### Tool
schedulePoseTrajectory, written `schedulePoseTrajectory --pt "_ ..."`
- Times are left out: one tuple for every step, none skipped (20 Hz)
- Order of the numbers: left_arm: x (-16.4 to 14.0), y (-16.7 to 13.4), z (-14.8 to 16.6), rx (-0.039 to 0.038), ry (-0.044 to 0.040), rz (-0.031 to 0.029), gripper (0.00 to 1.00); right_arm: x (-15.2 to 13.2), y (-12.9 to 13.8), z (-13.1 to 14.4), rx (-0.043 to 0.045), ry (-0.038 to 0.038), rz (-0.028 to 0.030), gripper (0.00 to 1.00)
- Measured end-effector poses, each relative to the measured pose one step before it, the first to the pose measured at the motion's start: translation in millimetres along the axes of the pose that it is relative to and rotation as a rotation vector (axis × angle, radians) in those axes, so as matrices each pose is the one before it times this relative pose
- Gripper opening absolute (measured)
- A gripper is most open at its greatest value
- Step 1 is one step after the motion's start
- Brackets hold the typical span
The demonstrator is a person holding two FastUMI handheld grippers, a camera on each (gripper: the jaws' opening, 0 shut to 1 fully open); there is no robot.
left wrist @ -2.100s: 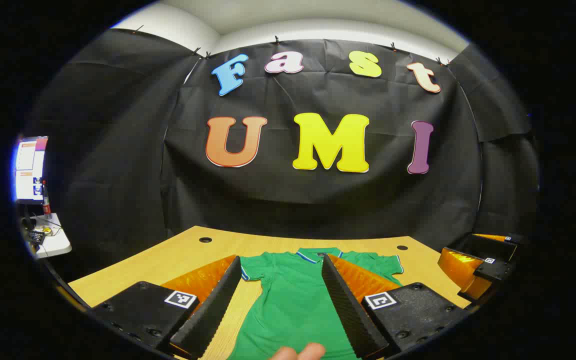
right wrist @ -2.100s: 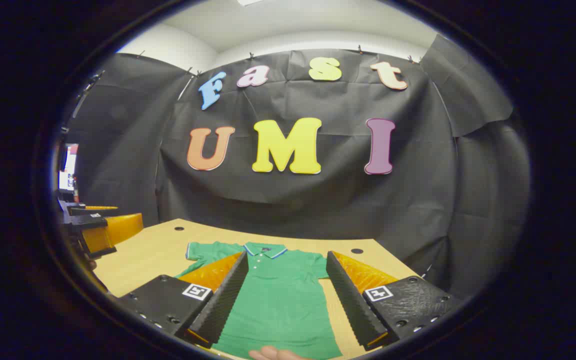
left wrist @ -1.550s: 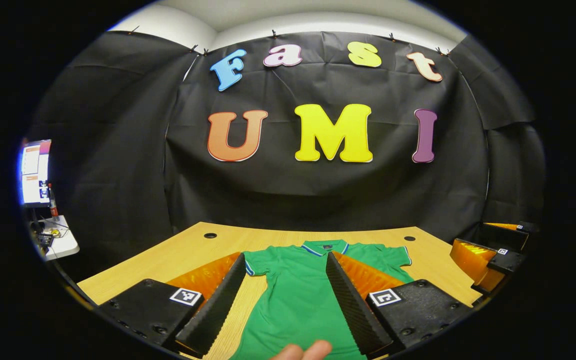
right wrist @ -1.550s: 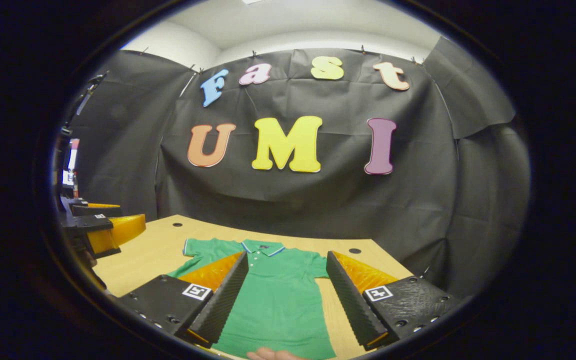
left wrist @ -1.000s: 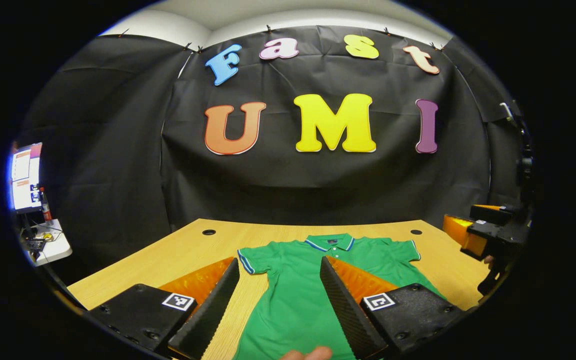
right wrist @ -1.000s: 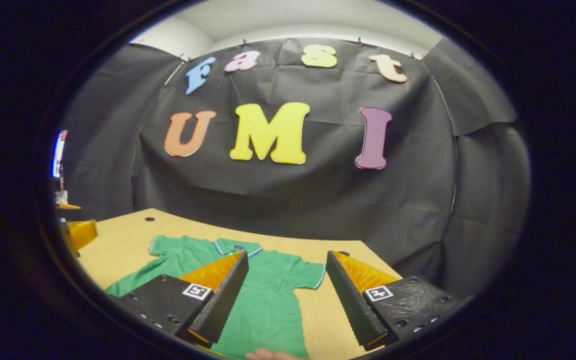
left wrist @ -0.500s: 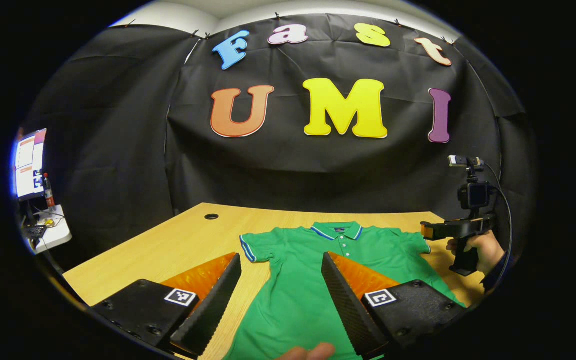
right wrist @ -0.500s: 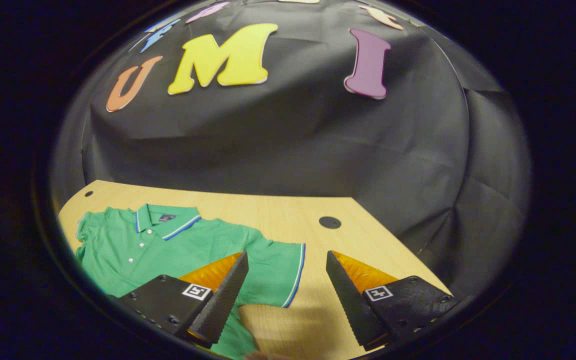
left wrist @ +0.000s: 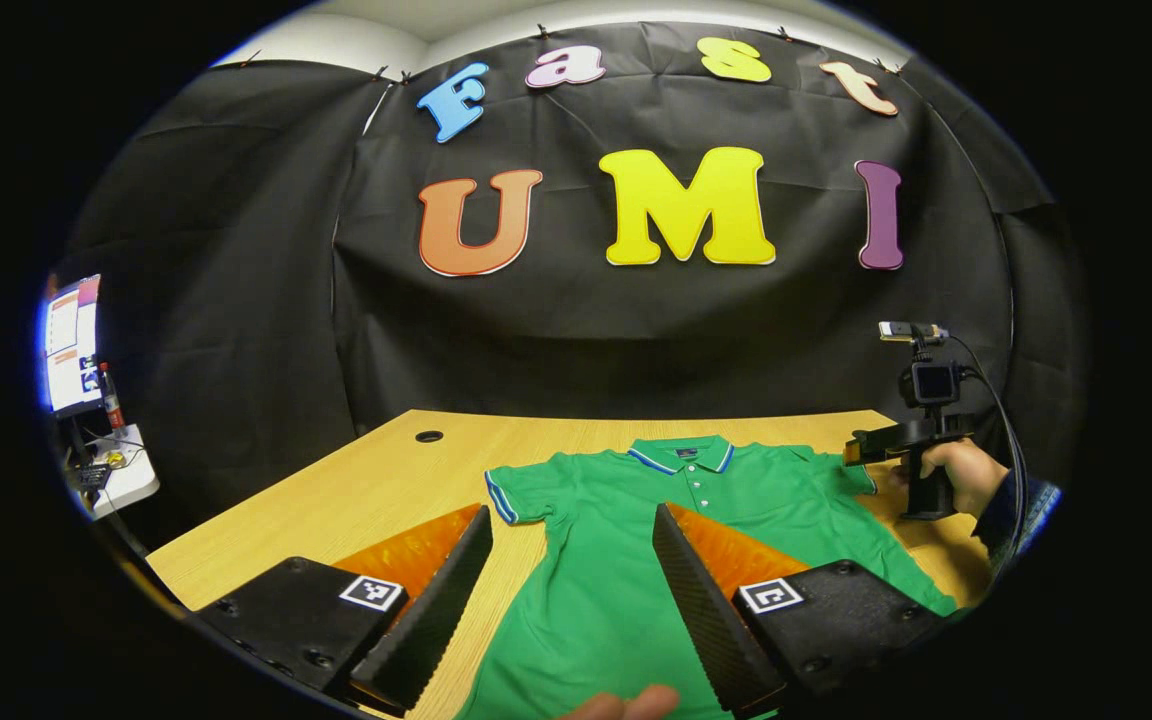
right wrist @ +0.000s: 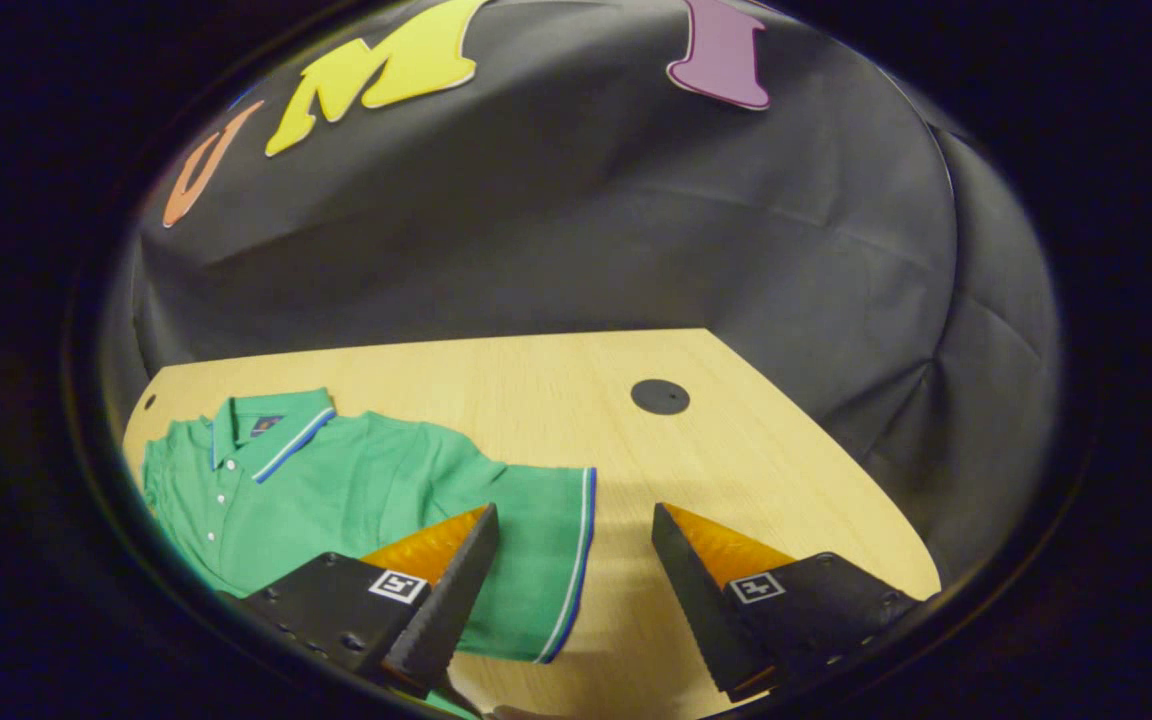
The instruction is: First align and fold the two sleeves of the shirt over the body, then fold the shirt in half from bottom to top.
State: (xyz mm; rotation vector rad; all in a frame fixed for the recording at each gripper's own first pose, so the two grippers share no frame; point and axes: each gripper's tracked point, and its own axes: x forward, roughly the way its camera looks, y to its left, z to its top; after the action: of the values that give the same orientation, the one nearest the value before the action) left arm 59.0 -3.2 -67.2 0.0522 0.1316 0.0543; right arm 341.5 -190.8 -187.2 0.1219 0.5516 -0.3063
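A green polo shirt point(left wrist: 676, 520) with a blue-trimmed collar lies flat on the wooden table point(left wrist: 376, 490), sleeves spread out. My left gripper point(left wrist: 571, 520) hangs open above the shirt's body, near its left side. In the left gripper view a hand holds my right gripper point(left wrist: 861, 455) at the shirt's right sleeve. In the right gripper view the right gripper point(right wrist: 574, 520) is open, low over the striped cuff of that sleeve point(right wrist: 536, 550), with the cuff edge between its fingers and the collar point(right wrist: 271, 420) off to the left.
Round cable holes point(right wrist: 660, 396) sit in the table point(right wrist: 736, 470) near its far corners. Black cloth walls the booth behind and to the sides. Left of the table a small white stand point(left wrist: 116, 470) carries a screen. A fingertip point(left wrist: 626, 703) shows at the bottom edge.
My right gripper has swung to the right and dropped down over the shirt's right sleeve. The left gripper tilted down a little and stayed over the shirt's body. Both stayed open.
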Motion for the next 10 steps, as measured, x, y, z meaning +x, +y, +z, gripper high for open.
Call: schedulePoseTrajectory --pt "0.8 -0.71 -0.58 -0.00059 0.00277 -0.00119 1.0 2.76 1.34 -5.11 0.01111 0.02434 0.00948 0.93" --pt "0.28 0.89 -0.32 -0.00273 0.00248 0.00355 1.0 2.3 1.66 -7.05 0.00134 0.02614 0.01517 0.92" --pt "0.39 0.58 -1.45 -0.00257 0.00474 0.00327 1.0 1.32 3.54 1.71 0.00188 -0.00997 0.02406 0.85" --pt "0.8 -0.15 -0.3 -0.00158 0.00432 -0.00099 1.0 2.01 0.39 -1.7 -0.00204 0.00009 0.00713 0.82" --pt "0.12 0.3 -1.22 -0.00069 0.0033 0.00047 1.0 -0.56 2.04 1.0 0.01593 0.00031 0.01964 0.74" --pt "-0.57 1.36 0.04 -0.00128 0.00284 0.00521 1.0 1.54 -1.27 0.67 0.0125 0.0006 -0.00056 0.7" --pt "0.16 2.43 0.12 -0.00053 -0.00059 0.00404 1.0 1.59 -2.24 1.54 0.00461 -0.00543 -0.00665 0.55" --pt "-0.64 0.77 1.51 0.00069 -0.00338 0.00132 1.0 1.05 2.88 -0.39 0.0128 -0.00015 0.01294 0.4" --pt "-0.59 0.56 2.59 0.00113 -0.00626 0.00002 1.0 0.57 2.61 0.28 0.01016 0.00284 0.01073 0.24" --pt "-0.8 1.28 1.61 0.00108 -0.00522 0.00108 1.0 0.51 -0.05 0.2 -0.00736 0.00026 -0.00021 0.18"
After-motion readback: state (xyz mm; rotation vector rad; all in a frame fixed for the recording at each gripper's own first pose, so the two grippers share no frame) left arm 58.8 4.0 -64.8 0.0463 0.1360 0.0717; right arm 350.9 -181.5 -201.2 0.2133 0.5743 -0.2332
